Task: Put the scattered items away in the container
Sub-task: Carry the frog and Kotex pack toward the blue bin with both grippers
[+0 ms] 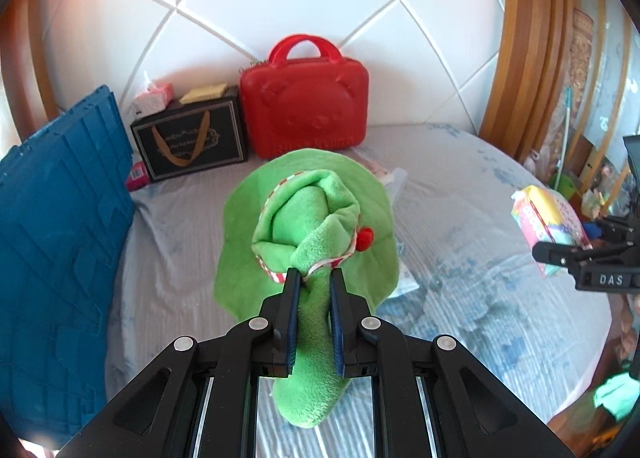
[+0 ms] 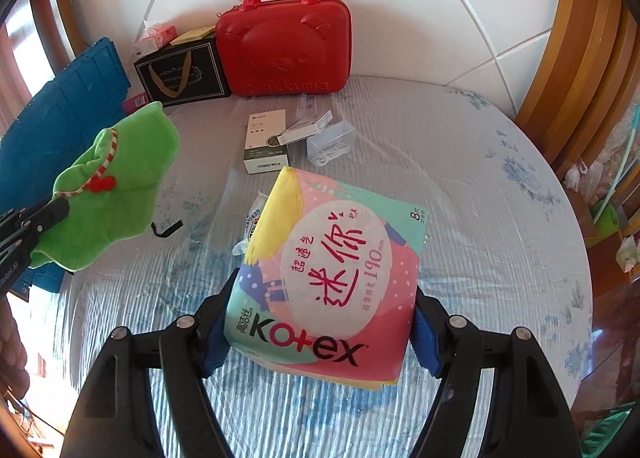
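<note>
Clamped in the left hand-held gripper (image 1: 314, 278), a green plush hat (image 1: 308, 226) is held above the bed (image 1: 480, 218), while a Kotex pack (image 2: 332, 278) is gripped by the right hand-held gripper (image 2: 320, 334), presumably for the blue crate (image 1: 60, 238) leftward.

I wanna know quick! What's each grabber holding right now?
Left gripper: closed on the green plush toy.
Right gripper: closed on the Kotex pad pack.

"Kotex" is printed in black and red along the near edge of the pink packet (image 2: 332, 278), with "190mm" and "8" also legible. "DAS" is marked on the right gripper (image 1: 560, 254).
</note>
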Action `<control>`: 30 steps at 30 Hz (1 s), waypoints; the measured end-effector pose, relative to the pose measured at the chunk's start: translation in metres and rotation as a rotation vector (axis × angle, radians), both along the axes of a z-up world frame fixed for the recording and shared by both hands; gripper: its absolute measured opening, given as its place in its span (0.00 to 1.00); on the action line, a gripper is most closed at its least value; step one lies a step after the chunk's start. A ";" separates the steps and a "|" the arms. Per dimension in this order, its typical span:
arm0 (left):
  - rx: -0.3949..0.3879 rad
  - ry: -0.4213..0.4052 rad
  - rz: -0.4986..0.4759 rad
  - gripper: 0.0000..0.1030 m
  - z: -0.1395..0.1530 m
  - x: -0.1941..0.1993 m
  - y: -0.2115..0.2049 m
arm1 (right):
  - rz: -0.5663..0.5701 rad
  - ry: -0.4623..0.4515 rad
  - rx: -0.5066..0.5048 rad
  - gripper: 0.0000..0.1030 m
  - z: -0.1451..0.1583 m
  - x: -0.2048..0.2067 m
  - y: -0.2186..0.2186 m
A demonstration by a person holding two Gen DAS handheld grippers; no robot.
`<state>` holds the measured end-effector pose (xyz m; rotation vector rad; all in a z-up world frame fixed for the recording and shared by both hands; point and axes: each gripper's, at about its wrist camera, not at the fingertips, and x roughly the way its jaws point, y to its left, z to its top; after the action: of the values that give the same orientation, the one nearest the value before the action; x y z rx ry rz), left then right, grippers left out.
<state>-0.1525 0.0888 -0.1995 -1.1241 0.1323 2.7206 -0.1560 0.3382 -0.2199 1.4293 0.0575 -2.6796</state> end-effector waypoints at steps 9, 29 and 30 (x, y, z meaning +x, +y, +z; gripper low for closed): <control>-0.004 0.070 0.030 0.12 0.054 0.014 -0.002 | 0.030 0.078 -0.028 0.70 0.061 0.034 0.000; -0.006 0.162 0.101 0.12 0.112 0.054 0.032 | 0.110 0.141 -0.064 0.70 0.093 0.063 0.021; -0.007 0.162 0.105 0.12 0.112 0.056 0.032 | 0.112 0.142 -0.068 0.70 0.093 0.063 0.022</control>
<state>-0.0970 0.1212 -0.0875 -0.9365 0.1087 2.9045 -0.0927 0.3601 -0.1270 1.1792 0.0554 -2.6597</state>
